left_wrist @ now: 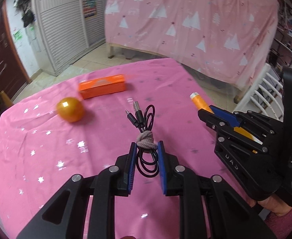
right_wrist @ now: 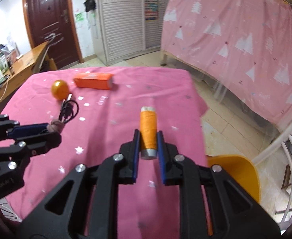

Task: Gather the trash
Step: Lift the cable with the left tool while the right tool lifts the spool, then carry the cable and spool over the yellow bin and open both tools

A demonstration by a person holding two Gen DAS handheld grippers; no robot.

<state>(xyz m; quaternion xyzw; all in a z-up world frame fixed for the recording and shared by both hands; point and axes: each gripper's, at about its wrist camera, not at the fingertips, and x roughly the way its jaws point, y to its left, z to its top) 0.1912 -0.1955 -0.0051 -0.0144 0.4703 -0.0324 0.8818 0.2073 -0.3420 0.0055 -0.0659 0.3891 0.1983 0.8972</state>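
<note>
The left hand-held gripper (left_wrist: 145, 149) is clamped on a coiled black USB cable (left_wrist: 145, 131), its blue pads pressing the loops just below a grey-pink hair tie (left_wrist: 146, 140) that binds the bundle; the two plugs fan out ahead of the fingertips. The right hand-held gripper (right_wrist: 148, 137) is closed on an orange thread spool (right_wrist: 148, 131), which lies lengthwise between its pads with the grey end toward the camera and the pale end pointing away.

Under both lies the counter (left_wrist: 46, 159), covered by a pink cloth scattered with small white stars. Farther ahead of the left hand-held gripper and to its left sits a golden-orange ball (left_wrist: 70, 109), and just beyond that an orange box (left_wrist: 102, 86) lying flat near the far edge. To the right of the right hand-held gripper, beside the counter's edge, is a yellow chair seat (right_wrist: 237, 171), with a white railed frame (right_wrist: 281, 145) past it.

Beyond the counter the floor is pale tile. A pink sheet (right_wrist: 235, 29) printed with white trees hangs over a bed frame on the right. At the back stand a white louvred wardrobe (right_wrist: 122, 23) and a dark brown door (right_wrist: 48, 20), with a wooden desk (right_wrist: 22, 65) to the left.
</note>
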